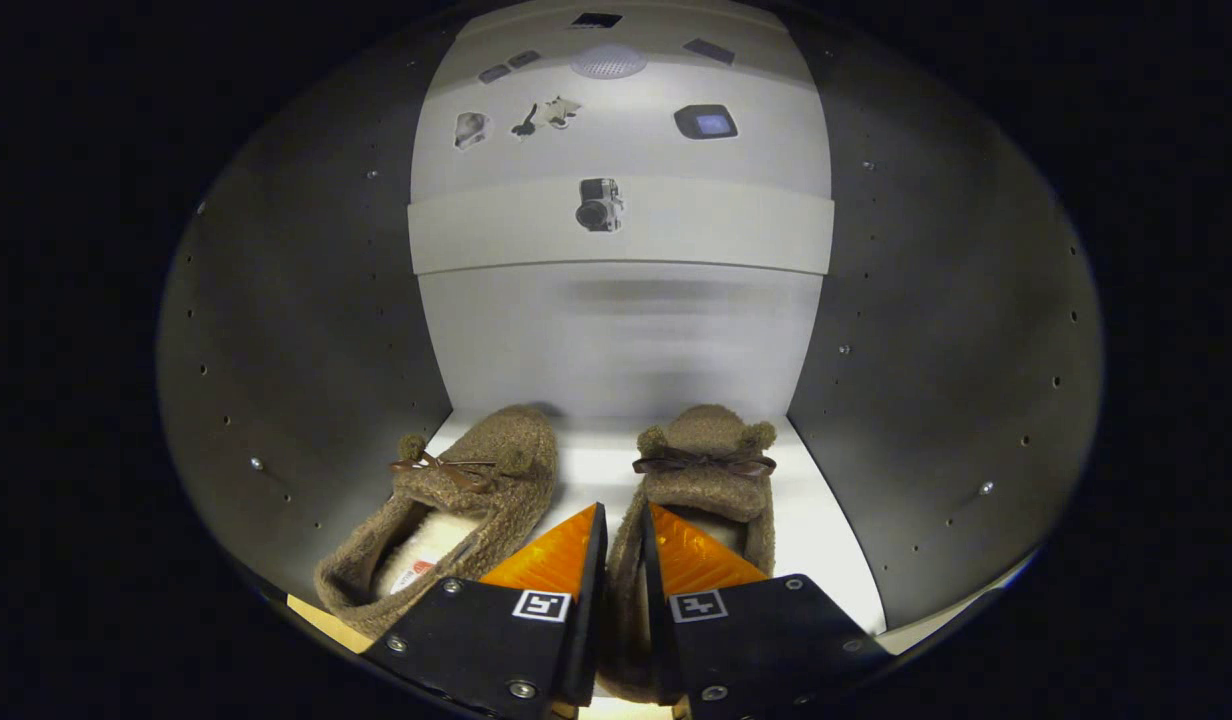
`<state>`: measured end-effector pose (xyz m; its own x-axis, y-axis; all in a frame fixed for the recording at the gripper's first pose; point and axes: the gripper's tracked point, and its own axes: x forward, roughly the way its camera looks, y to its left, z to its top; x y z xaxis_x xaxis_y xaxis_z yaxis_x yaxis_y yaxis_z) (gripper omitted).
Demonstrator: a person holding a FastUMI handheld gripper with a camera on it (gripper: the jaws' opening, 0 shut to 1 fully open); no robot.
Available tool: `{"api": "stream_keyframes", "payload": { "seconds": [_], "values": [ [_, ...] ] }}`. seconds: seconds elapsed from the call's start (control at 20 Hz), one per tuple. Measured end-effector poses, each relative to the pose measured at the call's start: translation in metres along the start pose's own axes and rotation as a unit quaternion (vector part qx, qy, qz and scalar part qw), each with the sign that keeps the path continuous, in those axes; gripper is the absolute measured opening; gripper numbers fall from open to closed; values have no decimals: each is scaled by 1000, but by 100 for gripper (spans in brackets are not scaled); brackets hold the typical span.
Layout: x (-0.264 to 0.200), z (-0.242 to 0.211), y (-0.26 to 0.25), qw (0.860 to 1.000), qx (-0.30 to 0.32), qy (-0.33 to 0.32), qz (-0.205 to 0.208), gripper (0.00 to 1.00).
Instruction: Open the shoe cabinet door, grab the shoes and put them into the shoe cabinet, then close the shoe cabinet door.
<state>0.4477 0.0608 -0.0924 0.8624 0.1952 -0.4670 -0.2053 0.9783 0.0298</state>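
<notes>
- Tongs (624, 560) lowest and nearest, fingers drawn close with a narrow gap, pinching the left side wall of the right shoe (704, 470) at its heel end; clamped on that wall, by the look of it, one finger outside the shoe and the other dipping into its opening.
- Right shoe lying straight ahead of the tongs, long axis running away along the fingers' line, heel near, toe with its small bow and two round ears far, close to the cabinet's back wall (616, 340).
- Sole seemingly down on the pale cabinet floor (826, 540), though contact under the heel hidden by the fingers.
- Left shoe (456, 500) just beside the right shoe, on its left, apart from it with a strip of floor between; heel angled outward toward the dark left side wall (296, 340), toe tilted in toward the right shoe, pale lining showing in the opening.
- Neither shoe touching the other; left shoe free of the tongs.
- Pose of the tongs: pointing into the cabinet and tilted down toward the floor, roughly centred between the side walls, with the dark right side wall (946, 340) beyond the right shoe.
- Farther up the back wall, a pale ledge (621, 235) crossing between the side walls, above both toes.
- Judgement: both shoes inside the cabinet, placing nearly done; coming move likely a release and a straight pull back along the right shoe's long axis, then the door.
</notes>
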Motion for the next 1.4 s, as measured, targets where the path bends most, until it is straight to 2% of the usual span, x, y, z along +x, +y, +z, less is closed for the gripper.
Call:
{"api": "stream_keyframes", "payload": {
  "seconds": [0.25, 0.65, 1.05, 1.4],
  "values": [
    [-32, 6, 1, 1000, 0, -23, -8, 22],
    [-118, 14, 7, 997, -9, -66, -29, 22],
    [-233, 0, 17, 994, -2, -104, -38, 22],
    [-349, -39, 17, 991, 17, -119, -51, 27]
  ]
}}
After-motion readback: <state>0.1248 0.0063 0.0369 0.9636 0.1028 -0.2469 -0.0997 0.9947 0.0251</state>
